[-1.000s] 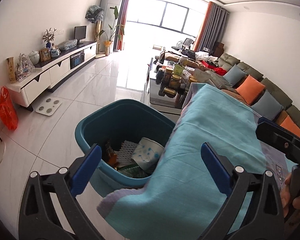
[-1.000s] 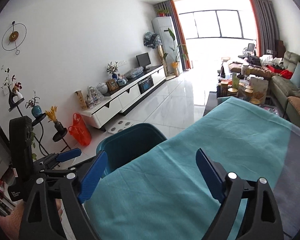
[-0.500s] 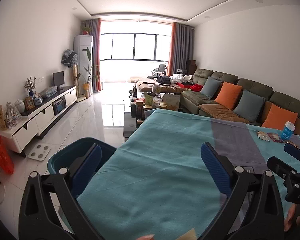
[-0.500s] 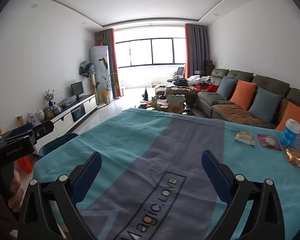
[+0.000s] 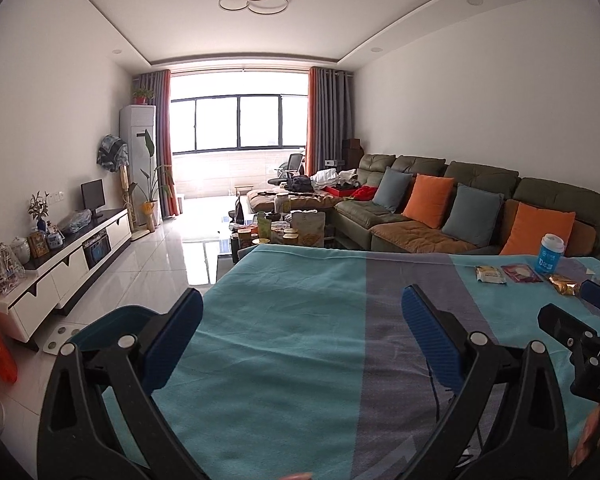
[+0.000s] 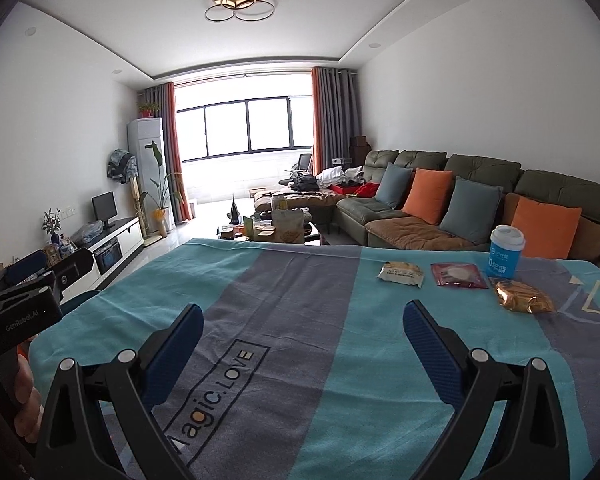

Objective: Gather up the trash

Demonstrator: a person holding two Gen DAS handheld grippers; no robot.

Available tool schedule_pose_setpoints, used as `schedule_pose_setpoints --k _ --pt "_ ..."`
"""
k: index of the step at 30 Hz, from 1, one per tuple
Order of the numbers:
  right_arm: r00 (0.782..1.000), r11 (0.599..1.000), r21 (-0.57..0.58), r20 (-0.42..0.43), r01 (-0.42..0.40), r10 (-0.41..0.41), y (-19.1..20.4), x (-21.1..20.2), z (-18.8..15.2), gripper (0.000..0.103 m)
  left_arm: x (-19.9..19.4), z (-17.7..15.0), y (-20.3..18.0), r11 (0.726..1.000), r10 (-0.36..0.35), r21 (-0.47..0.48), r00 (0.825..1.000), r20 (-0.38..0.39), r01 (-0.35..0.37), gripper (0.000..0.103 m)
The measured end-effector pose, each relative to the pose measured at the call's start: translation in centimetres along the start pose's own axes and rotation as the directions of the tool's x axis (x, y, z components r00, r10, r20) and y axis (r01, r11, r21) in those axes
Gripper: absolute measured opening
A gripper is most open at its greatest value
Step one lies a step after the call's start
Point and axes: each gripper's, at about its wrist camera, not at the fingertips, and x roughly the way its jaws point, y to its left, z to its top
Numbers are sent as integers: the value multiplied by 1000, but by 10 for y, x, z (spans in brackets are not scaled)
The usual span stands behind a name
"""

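Teal bin point(image 5: 100, 326) left view only, "Magic.LOVE" print point(image 6: 212, 392) right view only

Tablecloth point(image 6: 300, 280) is teal with wide grey stripes (black "Magic.LOVE" lettering on one). On it: blue cup point(image 6: 505, 256) with white lid, shiny gold wrapper point(image 6: 522, 302), dark red packet point(image 6: 458, 275), pale yellow one point(image 6: 401, 273).
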Motion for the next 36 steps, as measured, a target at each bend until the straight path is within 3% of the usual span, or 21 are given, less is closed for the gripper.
schedule_pose_setpoints --k 10,36 --pt "999 999 19 27 43 -43 -11 -4 2 97 8 -7 -20 999 -22 29 1000 4 22 98" --pt "996 998 29 61 61 -63 -10 -6 5 97 6 -5 -18 1000 -13 26 999 52 12 98"
